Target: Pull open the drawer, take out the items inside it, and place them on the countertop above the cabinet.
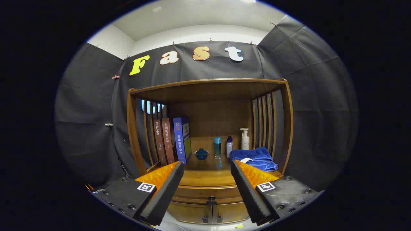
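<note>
Claw (207, 166) spread wide, released, nothing between its fingers; left finger (163, 192) and right finger (249, 192) touch nothing and hang in the air in front of the wooden cabinet (289, 128); the gap between them frames the cabinet's middle.

Drawer (205, 192) sits shut below the front edge of the desk (205, 175), its small dark knob (211, 201) centred between the fingers, beyond them; its contents are hidden; two lower doors (192, 213) under it, also closed.

On the desk, inside the open niche: three books (170, 141) upright along the left edge against the slatted side; a small blue lidded cup (201, 154) near the middle, just right of the books; a teal-capped bottle (217, 147) beside it; a small white bottle with dark cap (229, 147) just right of that; a white pump bottle (245, 138) toward the back right corner; a folded blue towel (255, 158) along the right edge, its front part behind the right fingertip.
</note>
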`<state>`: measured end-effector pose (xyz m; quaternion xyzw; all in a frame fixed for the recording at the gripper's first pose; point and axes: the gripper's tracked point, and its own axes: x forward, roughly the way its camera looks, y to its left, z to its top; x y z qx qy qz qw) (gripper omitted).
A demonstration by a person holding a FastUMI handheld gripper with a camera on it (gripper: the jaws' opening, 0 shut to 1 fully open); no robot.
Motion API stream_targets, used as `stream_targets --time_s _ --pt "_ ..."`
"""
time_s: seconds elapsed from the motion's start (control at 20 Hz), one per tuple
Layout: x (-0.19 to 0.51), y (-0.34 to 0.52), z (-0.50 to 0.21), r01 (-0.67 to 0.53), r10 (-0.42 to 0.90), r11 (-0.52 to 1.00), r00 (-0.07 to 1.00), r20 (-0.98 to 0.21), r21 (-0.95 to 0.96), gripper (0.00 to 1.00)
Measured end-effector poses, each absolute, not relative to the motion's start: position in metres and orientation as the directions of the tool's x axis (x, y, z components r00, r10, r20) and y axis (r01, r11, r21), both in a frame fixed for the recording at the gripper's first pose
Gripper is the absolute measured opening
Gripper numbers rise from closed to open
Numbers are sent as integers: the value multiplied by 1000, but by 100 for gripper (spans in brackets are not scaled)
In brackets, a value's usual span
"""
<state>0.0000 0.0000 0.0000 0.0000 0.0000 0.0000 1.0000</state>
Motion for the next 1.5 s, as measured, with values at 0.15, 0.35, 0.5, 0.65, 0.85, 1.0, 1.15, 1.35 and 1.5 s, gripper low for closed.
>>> stream_targets --time_s 0.15,0.35,0.5,0.65,0.85,1.0,1.15,1.35,1.5 --pt "-2 6 9 -18 18 1000 999 40 6 100" --pt "-3 2 7 -4 4 1000 999 40 -14 100" --pt "-4 1 7 1 -1 1000 999 36 -13 100" --pt "-3 2 5 0 0 1000 1000 29 -12 100" --pt "-2 10 2 -15 15 1000 1000 21 -8 100" --pt "-1 14 -1 -23 23 1000 1000 16 -3 100" --pt "-1 22 -4 -31 31 1000 999 13 -1 100" --pt "1 28 -9 -37 37 999 999 2 0 100" --pt "3 30 -13 -38 38 999 999 -9 10 100"
